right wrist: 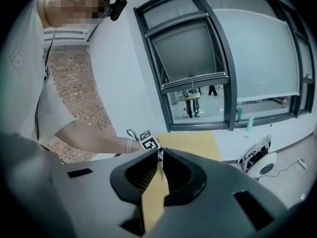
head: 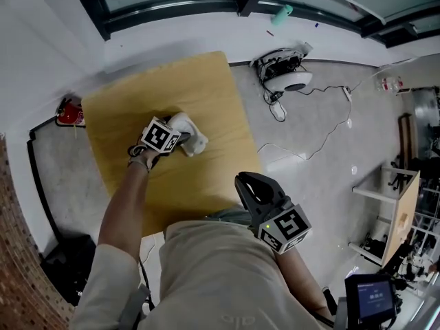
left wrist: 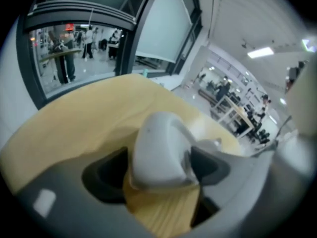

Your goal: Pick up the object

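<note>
— How far had the pick-up got?
— Barely begun, I'd judge. The white object lay on the table, near its middle, between the spread jaws of the left gripper. The pads flanked it without clearly pressing, so closing and lifting were left to do.
— And the right gripper?
— Held close to the person's body, past the table's near edge, jaws almost together on nothing (idle, it seemed).
— Any brand or label?
— None I could read on the object. The cubes carried only black-and-white marker squares.
</note>
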A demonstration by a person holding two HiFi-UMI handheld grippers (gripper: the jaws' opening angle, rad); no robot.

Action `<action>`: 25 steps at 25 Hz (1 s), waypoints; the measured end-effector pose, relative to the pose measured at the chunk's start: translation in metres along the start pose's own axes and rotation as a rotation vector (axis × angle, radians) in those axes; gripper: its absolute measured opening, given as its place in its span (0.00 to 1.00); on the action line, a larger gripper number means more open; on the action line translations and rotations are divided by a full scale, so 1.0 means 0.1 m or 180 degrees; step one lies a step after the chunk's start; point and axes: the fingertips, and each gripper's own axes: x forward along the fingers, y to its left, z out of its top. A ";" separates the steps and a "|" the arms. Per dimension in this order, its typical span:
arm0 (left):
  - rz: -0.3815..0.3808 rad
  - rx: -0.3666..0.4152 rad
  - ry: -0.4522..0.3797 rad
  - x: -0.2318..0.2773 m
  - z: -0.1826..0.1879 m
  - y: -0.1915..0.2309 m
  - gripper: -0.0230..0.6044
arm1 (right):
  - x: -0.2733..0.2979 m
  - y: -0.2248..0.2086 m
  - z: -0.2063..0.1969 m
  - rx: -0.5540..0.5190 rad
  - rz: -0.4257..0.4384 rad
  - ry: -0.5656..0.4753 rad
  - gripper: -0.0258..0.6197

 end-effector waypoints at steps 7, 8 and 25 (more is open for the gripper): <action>0.0066 -0.0198 -0.0045 -0.01 0.00 -0.02 0.64 | 0.42 0.07 0.35 -0.0089 0.0320 -0.0087 0.06; 0.0083 -0.0254 -0.0063 -0.01 0.01 -0.02 0.64 | 0.50 0.08 0.42 -0.0105 0.0350 -0.0102 0.06; -0.0060 -0.1969 -0.0934 -0.58 -0.39 -0.18 0.58 | 0.84 0.33 0.68 -0.0232 0.0679 -0.0110 0.06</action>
